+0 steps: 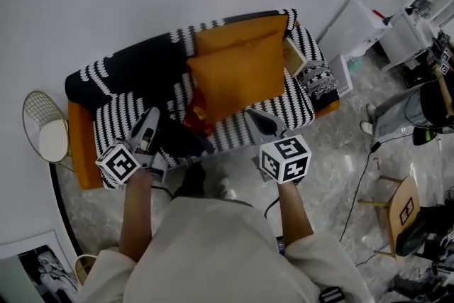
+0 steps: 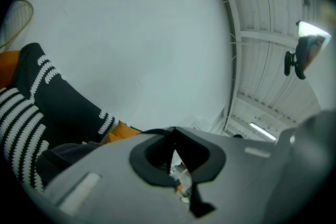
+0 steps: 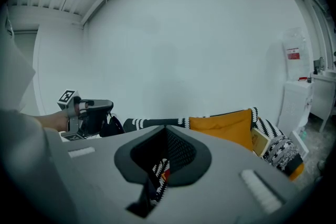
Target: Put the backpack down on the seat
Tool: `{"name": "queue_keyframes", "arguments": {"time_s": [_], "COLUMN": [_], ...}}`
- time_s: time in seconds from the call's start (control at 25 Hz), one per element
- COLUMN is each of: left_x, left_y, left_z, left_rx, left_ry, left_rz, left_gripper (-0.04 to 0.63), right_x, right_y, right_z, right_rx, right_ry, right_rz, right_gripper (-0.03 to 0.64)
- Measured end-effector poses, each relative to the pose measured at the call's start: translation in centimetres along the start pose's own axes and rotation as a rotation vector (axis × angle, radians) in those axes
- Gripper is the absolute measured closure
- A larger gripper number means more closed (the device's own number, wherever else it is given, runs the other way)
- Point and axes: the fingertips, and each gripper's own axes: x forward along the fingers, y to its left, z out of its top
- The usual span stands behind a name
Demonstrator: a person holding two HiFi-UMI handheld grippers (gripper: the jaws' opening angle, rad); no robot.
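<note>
Seen from the head view, a sofa point(image 1: 128, 117) covered in black-and-white striped fabric stands against a white wall, with two orange cushions point(image 1: 237, 74) propped on its seat and back. The left gripper point(image 1: 154, 117) is held out over the left part of the seat, and a dark backpack point(image 1: 183, 140) is seen just beside its tip, at the seat's front edge (whether it touches the seat cannot be told). The right gripper point(image 1: 253, 113) is held out over the right part of the seat, well apart from the backpack. In the left gripper view, the jaws are pressed together, and a thin black strap point(image 2: 151, 131) is caught at their tip; the sofa's dark striped back lies to the left. In the right gripper view, the jaws are likewise closed, with nothing between them, only a sliver of striped fabric being glimpsed through the slit. Farther left in that view, the left gripper is seen in a hand, with the black backpack point(image 3: 113, 126) bunched at its front, above the sofa.
</note>
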Motion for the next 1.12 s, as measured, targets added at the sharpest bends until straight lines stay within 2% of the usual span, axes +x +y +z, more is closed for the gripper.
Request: {"name": "queue_keyframes", "arguments": {"time_s": [0.48, 0.76, 1.12], "left_x": [6.7, 12.3, 19.8], "left_y": [5.7, 11.8, 18.9], "left_z": [5.1, 8.4, 10.8], "left_rx": [-0.014, -0.039, -0.043], "left_ry": [0.018, 0.043, 0.095], "left_rz": [-0.025, -0.021, -0.017], "left_gripper": [0.594, 0.594, 0.594], "right_x": [8.3, 16.0, 23.7], "right_y": [-2.1, -4.3, -7.4], "right_z": [4.9, 7.7, 8.6], "right_rx": [0.006, 0.015, 0.046], "right_ry": [-0.006, 0.008, 0.059], "right_rz": [-0.05, -0.076, -0.092], "right_gripper": [0.611, 0.611, 0.611]}}
